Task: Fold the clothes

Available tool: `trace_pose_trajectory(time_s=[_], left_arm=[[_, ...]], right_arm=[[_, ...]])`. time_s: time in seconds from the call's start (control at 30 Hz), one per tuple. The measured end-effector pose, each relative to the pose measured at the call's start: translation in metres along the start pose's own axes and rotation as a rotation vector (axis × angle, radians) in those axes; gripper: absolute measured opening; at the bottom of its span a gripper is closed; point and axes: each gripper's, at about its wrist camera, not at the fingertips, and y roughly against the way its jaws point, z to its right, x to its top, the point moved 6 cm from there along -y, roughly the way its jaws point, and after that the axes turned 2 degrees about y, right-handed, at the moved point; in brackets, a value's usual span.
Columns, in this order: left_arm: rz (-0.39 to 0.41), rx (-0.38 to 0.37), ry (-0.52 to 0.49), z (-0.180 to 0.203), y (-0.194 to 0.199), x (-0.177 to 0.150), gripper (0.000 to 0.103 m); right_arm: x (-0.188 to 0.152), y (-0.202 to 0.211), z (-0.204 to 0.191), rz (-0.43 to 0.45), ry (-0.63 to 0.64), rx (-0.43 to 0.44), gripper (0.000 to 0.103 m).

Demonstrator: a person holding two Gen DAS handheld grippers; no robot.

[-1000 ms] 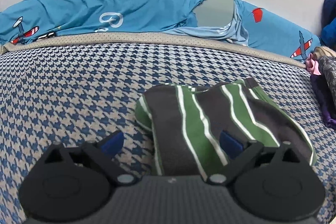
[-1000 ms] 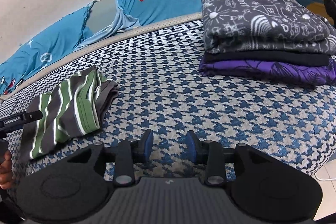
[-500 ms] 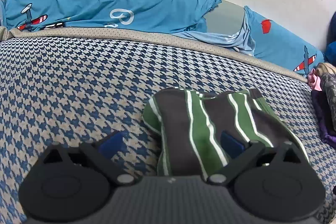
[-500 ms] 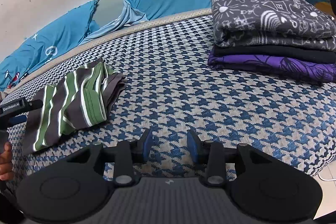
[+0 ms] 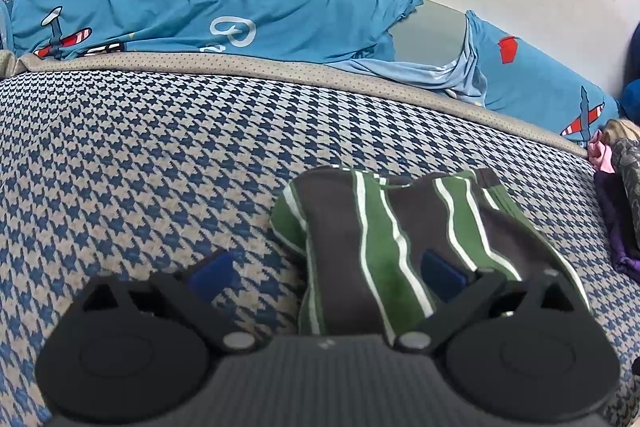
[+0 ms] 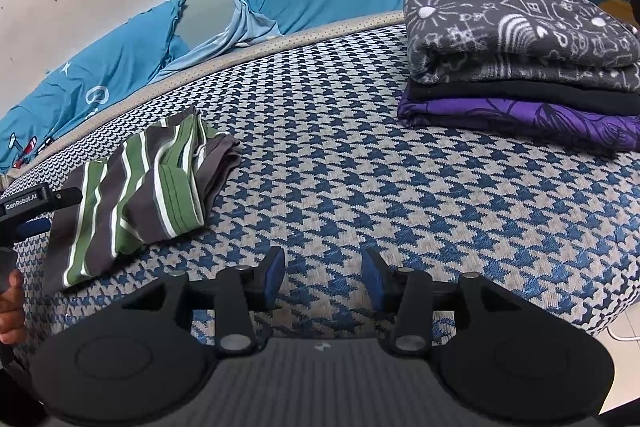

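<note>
A folded garment with green, grey and white stripes (image 5: 400,239) lies on the houndstooth bed cover (image 5: 140,167). My left gripper (image 5: 326,273) hovers low over its near end, open wide. Its right pad sits above the cloth and its left pad above bare cover. In the right wrist view the same garment (image 6: 136,195) lies at the left, with the left gripper (image 6: 48,213) at its near-left edge. My right gripper (image 6: 322,275) hangs over bare cover to the right of the garment. Its jaws are opening and nothing is between them.
A stack of folded clothes (image 6: 520,39) sits at the right: grey patterned on top, black, then purple. Blue bedding with aeroplane prints (image 5: 240,15) runs along the white wall behind. A hand (image 6: 10,303) holds the left gripper. The bed's edge drops off at the near right.
The right gripper's jaws stand a little wider apart than before. The striped garment and the stack lie where they were.
</note>
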Motion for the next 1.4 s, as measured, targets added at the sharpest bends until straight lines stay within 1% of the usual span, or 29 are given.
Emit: trace_pose_trajectory(time_s=[0.53,1.13,1.4], left_arm=[[0.006,0.013,0.020,-0.0067,-0.0023,-0.0043,0.101],[0.042,-0.002,0.003,-0.0047,0.0021,-0.0049,0.101],[0.038,-0.005,0.005,-0.0037,0.0006,-0.0047,0.101]], right_arm=[[-0.0017,-0.0001,-0.0014,-0.007,-0.004,0.003,0.043],[-0.0050,-0.0041,-0.0050,-0.017,0.003,0.014,0.043],[-0.0063,-0.0058,-0.0064,-0.023,0.005,0.019,0.043]])
